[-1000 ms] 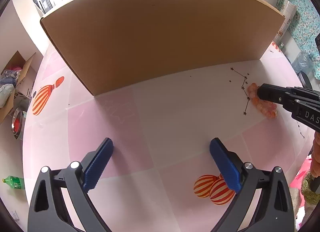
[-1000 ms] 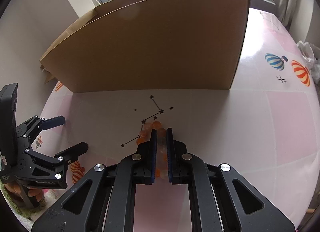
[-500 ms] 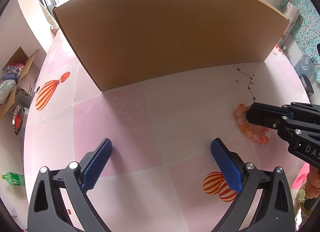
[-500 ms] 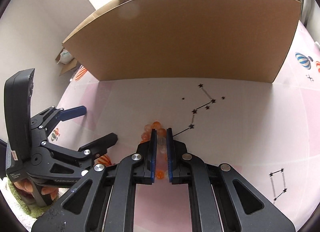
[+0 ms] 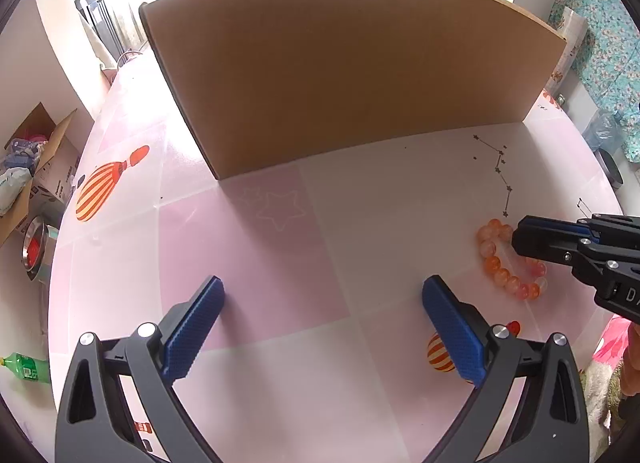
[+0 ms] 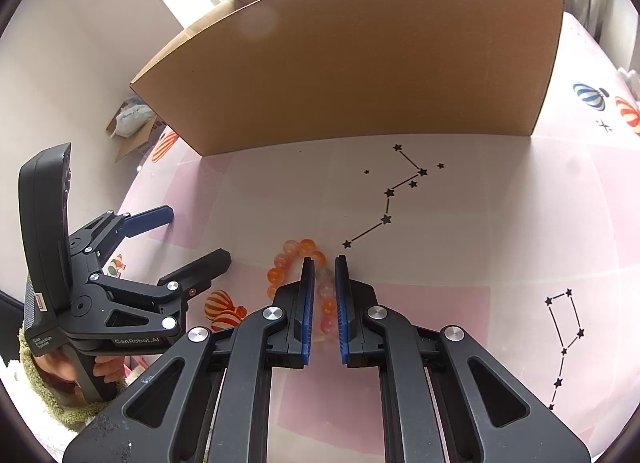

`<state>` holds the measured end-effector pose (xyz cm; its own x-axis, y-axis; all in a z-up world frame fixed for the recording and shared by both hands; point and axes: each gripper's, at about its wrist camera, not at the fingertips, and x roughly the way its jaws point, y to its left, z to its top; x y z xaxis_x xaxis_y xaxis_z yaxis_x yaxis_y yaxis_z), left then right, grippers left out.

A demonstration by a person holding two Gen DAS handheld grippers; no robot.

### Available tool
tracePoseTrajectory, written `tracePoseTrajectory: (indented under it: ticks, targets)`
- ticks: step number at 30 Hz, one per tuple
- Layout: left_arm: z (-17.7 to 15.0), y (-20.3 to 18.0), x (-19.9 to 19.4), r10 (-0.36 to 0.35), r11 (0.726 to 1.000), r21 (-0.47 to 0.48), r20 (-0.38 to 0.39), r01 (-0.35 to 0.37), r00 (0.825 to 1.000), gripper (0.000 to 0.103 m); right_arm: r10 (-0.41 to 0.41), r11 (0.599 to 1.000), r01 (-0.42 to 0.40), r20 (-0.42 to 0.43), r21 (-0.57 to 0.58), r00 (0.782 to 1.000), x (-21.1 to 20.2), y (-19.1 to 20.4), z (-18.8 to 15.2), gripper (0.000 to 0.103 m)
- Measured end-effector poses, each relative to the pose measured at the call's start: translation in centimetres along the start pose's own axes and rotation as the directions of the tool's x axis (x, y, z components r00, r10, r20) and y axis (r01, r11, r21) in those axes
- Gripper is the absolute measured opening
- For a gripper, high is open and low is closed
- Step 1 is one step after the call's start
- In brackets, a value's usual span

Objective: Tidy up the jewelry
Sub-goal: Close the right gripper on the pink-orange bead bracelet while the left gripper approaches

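An orange and pink bead bracelet (image 5: 505, 265) lies on the pink tablecloth; in the right wrist view (image 6: 294, 257) part of its ring runs between my fingers. My right gripper (image 6: 323, 263) is nearly shut, its blue pads pinching one side of the bracelet; it also shows in the left wrist view (image 5: 520, 239). My left gripper (image 5: 322, 295) is wide open and empty, low over the cloth to the bracelet's left; it also shows in the right wrist view (image 6: 192, 235). A large cardboard box (image 5: 352, 75) stands behind.
The box wall (image 6: 360, 63) closes off the far side of the table. The tablecloth (image 5: 280, 263) has printed balloons and star lines. On the floor at left are a cardboard box of items (image 5: 28, 171), a metal bowl (image 5: 34, 253) and a green bottle (image 5: 24, 365).
My right gripper has dragged the bracelet left and nearer, away from the star print. Its jaws look slightly wider. My left gripper stays open; its view has shifted right.
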<state>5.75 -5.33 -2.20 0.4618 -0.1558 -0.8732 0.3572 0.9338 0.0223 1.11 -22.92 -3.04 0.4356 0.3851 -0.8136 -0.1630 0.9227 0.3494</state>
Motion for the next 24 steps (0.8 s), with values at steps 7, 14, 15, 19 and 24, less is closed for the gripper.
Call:
tracePoseTrajectory:
  ticks: [7,14,15,19,24]
  targets:
    - [-0.3,0.3,-1.3,-0.1,0.995,-0.007,0.08,0.101,0.992,0.097,-0.023,1.0,0.023,0.013,-0.01,1.0,-0.5,-0.2,-0.3,0.01]
    - [-0.4,-1.9,-3.2,-0.272,0.96,0.105,0.131,0.26,0.953,0.068,-0.002,1.0,0.001,0.039,0.017,0.999,-0.6,-0.3,-0.2,0.01]
    - [-0.4,-2.3,-3.0,-0.297,0.952,0.115,0.119,0.284,0.947,0.066,-0.003,1.0,0.002,0.04,0.015,0.999,-0.7,-0.4,-0.2,0.01]
    - [-0.4,-3.4,-2.3,-0.347,0.932,0.137,0.069,0.335,0.936,0.049,0.0,1.0,0.0,0.032,0.006,0.999,-0.7,-0.4,-0.6,0.01]
    - [0.1,-4.3,-1.8,-0.363,0.923,0.143,0.02,0.357,0.932,0.036,0.006,1.0,-0.005,0.018,-0.028,1.0,-0.3,0.0,-0.7,0.014]
